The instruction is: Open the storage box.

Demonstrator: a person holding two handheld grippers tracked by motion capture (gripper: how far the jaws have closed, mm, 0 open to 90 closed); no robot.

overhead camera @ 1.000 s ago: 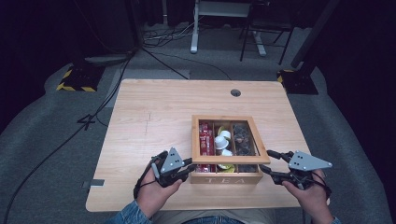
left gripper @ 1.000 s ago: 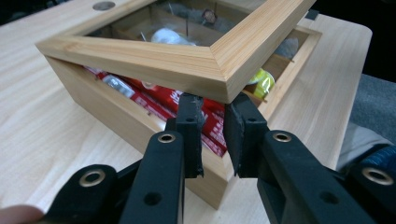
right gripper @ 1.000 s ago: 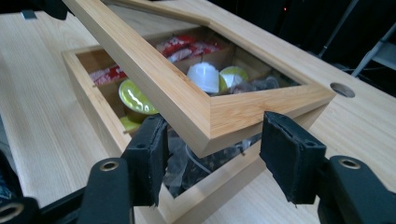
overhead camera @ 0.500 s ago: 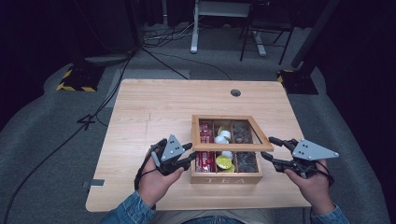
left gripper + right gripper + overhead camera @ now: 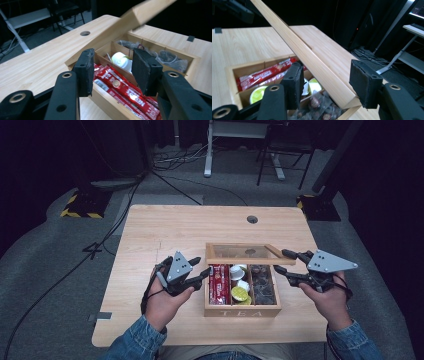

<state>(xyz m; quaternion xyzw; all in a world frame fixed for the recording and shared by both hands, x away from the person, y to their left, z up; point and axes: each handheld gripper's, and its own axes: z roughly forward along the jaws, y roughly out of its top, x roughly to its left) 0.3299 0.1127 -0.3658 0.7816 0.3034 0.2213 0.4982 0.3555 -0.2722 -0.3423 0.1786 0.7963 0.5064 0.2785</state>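
A wooden tea box (image 5: 242, 310) stands on the table near its front edge. Its glass-paned lid (image 5: 245, 261) is tilted up on the far hinge. My right gripper (image 5: 280, 261) is shut on the lid's right front corner, which runs between the pads (image 5: 294, 35). My left gripper (image 5: 201, 266) hangs just left of the box; its jaws have just been opening and nothing is between them (image 5: 112, 72). Inside lie red stick packets (image 5: 125, 92), white and yellow-green capsules (image 5: 240, 292) and dark tea bags (image 5: 263, 285).
The light wooden table (image 5: 165, 230) has a round cable hole (image 5: 252, 219) at the back. A black tab (image 5: 99, 316) sticks out at its front left edge. Behind the table are a desk frame (image 5: 207, 150), a chair (image 5: 280, 160) and floor cables (image 5: 170, 185).
The lid has swung up from nearly flat as my right gripper rose with it. My left gripper moved up and away from the box's left side, and its jaws spread apart.
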